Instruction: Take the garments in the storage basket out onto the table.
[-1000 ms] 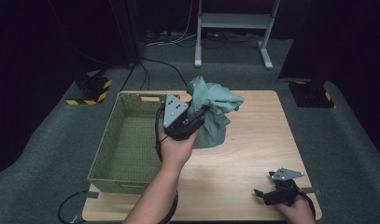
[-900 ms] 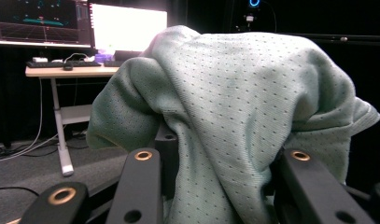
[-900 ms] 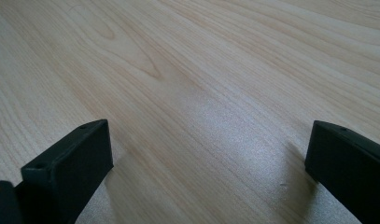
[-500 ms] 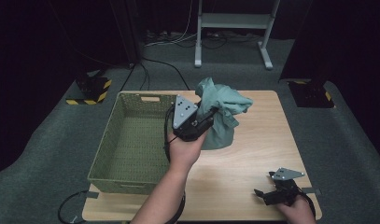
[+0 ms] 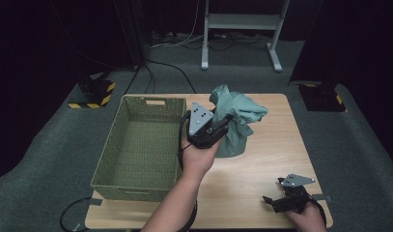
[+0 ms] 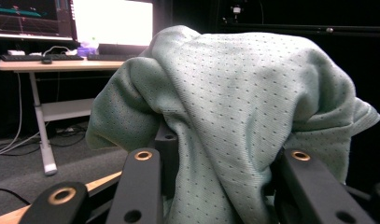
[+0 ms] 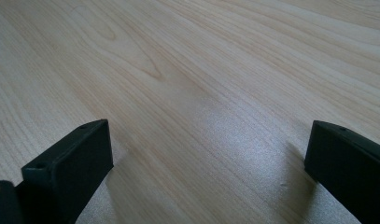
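Resting low at the lower right of the high view, the right gripper [image 5: 281,202] is sitting on the bare wooden table [image 5: 261,169] with nothing in it; in the right gripper view its two black jaws are standing wide apart over plain wood grain, released.

Moving up toward the middle of the high view, the left gripper [image 5: 222,129] is clamping a pale green dotted cloth [image 5: 237,121], which is hanging bunched above the table, just to the right of the woven green basket [image 5: 112,159] and not inside it. In the left gripper view the cloth [image 6: 234,116] is draping over and between the jaws, covering most of the middle and right of the frame, so the jaws are clenched on a gathered fold near the top of the bundle while the rest is sagging below and to either side.

Judging by how it is slumping, the cloth is looking light, soft and limp, with no stiffness to hold a shape; it is unlikely to break, but loose ends could be trailing and catching on the basket rim. A pinch on a thick gathered fold, like this one, seems the safest hold, since a single thin layer could be slipping free.

Farther back, at the top of the high view, a white stand [image 5: 242,29] and cables are lying on the dark floor.
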### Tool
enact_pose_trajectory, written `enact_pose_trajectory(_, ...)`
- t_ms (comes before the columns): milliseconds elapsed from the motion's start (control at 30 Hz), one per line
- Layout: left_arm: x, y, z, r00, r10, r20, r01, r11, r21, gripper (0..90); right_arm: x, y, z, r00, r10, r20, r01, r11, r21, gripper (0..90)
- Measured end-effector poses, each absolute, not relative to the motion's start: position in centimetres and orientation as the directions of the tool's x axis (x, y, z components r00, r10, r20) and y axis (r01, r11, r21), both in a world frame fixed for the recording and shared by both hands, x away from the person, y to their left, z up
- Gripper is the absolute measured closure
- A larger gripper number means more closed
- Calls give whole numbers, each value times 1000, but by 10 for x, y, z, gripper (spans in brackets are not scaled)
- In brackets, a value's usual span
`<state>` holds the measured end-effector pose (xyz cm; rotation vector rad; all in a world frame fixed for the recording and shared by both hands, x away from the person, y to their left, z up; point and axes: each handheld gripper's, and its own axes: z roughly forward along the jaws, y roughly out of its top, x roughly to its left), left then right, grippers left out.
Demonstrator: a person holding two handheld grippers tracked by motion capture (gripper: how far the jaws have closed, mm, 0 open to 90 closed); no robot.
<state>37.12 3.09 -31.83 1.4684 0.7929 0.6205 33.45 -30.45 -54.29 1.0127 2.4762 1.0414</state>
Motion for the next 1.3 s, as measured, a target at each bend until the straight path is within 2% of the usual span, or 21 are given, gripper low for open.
enact_pose_trajectory(1300, 397, -1, -375, 582, 800, -146, 204, 31, 978, 638, 334, -304, -543, -724, 689, 23, 498, 499, 709, 8)
